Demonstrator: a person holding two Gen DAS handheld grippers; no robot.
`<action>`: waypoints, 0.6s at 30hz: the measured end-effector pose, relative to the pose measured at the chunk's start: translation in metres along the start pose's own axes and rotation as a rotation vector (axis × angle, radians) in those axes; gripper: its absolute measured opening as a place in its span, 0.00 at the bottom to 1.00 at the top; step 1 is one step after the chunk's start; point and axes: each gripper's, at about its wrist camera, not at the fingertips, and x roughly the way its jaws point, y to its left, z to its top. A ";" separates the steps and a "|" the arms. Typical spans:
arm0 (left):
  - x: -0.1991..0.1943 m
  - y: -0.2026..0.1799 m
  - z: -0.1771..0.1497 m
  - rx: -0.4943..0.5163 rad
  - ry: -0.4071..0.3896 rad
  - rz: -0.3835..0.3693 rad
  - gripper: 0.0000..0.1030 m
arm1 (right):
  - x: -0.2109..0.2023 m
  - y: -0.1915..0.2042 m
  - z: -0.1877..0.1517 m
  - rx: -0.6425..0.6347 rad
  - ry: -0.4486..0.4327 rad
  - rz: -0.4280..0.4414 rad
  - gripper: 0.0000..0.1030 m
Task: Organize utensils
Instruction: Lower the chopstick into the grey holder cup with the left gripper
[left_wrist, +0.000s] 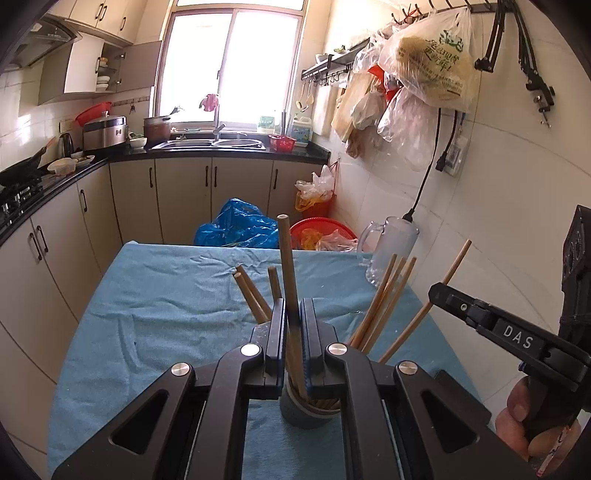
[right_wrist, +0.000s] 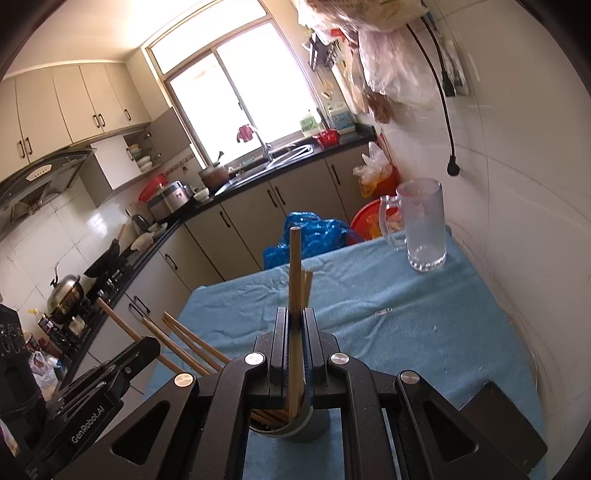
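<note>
A grey cup (left_wrist: 308, 411) stands on the blue cloth (left_wrist: 166, 295) near the table's front and holds several wooden chopsticks leaning outward. My left gripper (left_wrist: 293, 306) is shut on one upright chopstick (left_wrist: 286, 254) whose lower end is inside the cup. In the right wrist view my right gripper (right_wrist: 295, 314) is shut on another chopstick (right_wrist: 294, 266), its lower end also in the cup (right_wrist: 308, 428). Each gripper shows in the other's view: the right gripper (left_wrist: 437, 293) at the right, the left gripper (right_wrist: 151, 341) at the lower left.
A glass mug (right_wrist: 424, 229) stands at the table's far right corner by the tiled wall. A dark flat object (right_wrist: 498, 417) lies at the near right. Beyond the far edge sit a blue plastic bag (left_wrist: 236, 225) and a red basket (left_wrist: 321, 230). Cabinets run along the left.
</note>
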 end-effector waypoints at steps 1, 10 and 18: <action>0.000 0.000 -0.001 0.002 0.000 0.002 0.07 | 0.003 -0.001 -0.002 0.000 0.008 -0.004 0.07; 0.005 -0.001 -0.004 0.014 0.001 0.020 0.07 | 0.021 -0.007 -0.011 0.008 0.039 -0.014 0.07; 0.006 -0.001 -0.005 0.013 -0.003 0.024 0.07 | 0.032 -0.010 -0.015 0.017 0.070 -0.008 0.07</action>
